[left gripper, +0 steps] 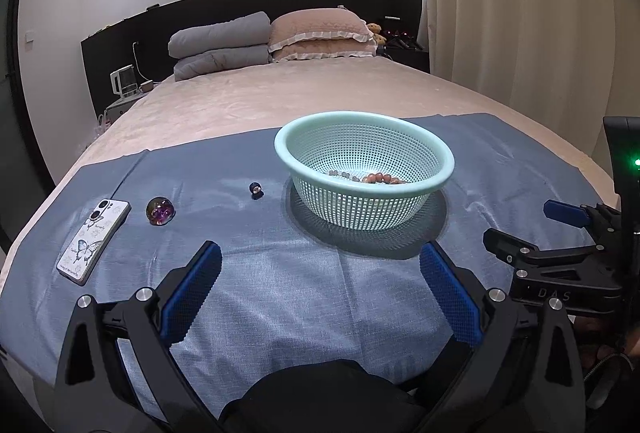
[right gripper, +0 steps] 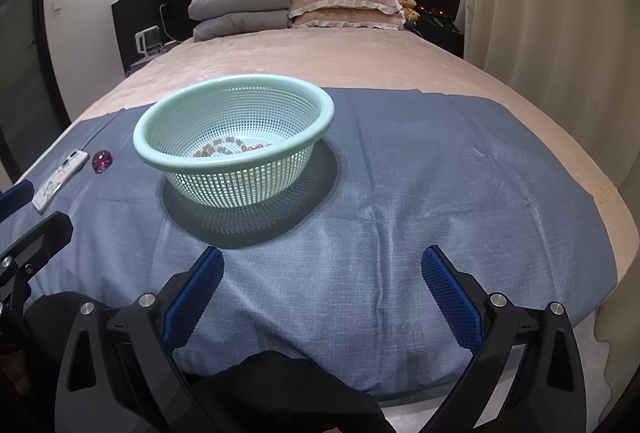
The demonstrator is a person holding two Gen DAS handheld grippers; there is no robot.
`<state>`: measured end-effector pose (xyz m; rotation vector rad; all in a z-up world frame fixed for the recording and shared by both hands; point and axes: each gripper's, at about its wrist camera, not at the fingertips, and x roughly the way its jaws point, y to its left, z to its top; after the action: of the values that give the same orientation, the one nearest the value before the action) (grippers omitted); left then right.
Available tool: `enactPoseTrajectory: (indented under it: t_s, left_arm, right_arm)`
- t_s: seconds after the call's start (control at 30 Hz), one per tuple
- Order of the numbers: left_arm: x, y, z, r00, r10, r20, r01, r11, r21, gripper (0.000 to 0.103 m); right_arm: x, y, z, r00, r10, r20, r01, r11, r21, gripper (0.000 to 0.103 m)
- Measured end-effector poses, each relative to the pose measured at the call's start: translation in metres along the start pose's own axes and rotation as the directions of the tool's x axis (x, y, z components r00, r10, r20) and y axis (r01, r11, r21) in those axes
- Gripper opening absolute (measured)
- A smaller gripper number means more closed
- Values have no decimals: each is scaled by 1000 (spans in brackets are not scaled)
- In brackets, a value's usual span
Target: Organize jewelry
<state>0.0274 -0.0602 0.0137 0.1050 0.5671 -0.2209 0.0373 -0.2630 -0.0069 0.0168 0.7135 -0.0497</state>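
Blue-padded left tongs (left gripper: 320, 257) and right tongs (right gripper: 323, 261) gape empty; only left view shows bead (left gripper: 255, 188).

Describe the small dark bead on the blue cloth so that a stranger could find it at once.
Start at the green basket on the blue cloth. Just to its left lies the small dark bead, alone on the cloth. It is much smaller than the purple glass ball further left, which lies beside the phone.

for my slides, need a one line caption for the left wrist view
Open left gripper faces a mint basket holding bead bracelets; small bead, glass ball, phone wait on blue cloth.
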Motion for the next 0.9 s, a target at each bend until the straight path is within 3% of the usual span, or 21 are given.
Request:
enactPoseTrajectory:
  t_s: [0.9]
  left_arm:
    - [2, 2, 0, 1000, -9, -12, 9, 1000, -4, 97]
  right_arm:
    - [-1, 0, -1, 1000, -8, 2, 8, 1000, -5, 95]
